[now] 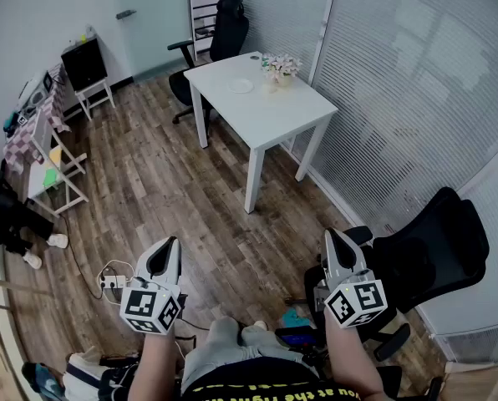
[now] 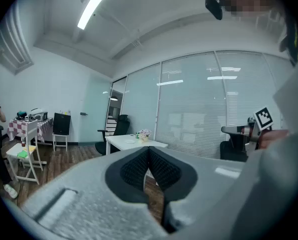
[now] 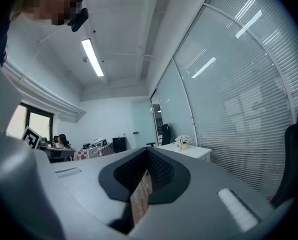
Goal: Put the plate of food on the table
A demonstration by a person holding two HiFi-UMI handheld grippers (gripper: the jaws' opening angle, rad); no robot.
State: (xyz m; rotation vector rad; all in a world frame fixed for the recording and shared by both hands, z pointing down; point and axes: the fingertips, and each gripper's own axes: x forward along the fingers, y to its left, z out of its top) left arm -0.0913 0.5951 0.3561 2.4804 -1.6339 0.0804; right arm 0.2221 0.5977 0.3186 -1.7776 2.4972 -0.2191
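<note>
Holding left tongs point(image 1: 169, 246) and right tongs point(image 1: 331, 236) closed on nothing, well short of the white worktop point(image 1: 270, 115). Seeing a small plate point(image 1: 241, 85) already there, straight ahead beside the flowers point(image 1: 281, 65), seemingly equally far from both.

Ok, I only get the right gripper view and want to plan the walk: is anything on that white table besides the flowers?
Observer: Yes, in the head view a white plate lies on the table, left of the flowers.
Operator: And the other hand?
Observer: The left hand-held gripper is shut, nothing between its jaws.
Operator: Anything underfoot?
Observer: A white power strip lies on the wood floor beside that gripper.
</note>
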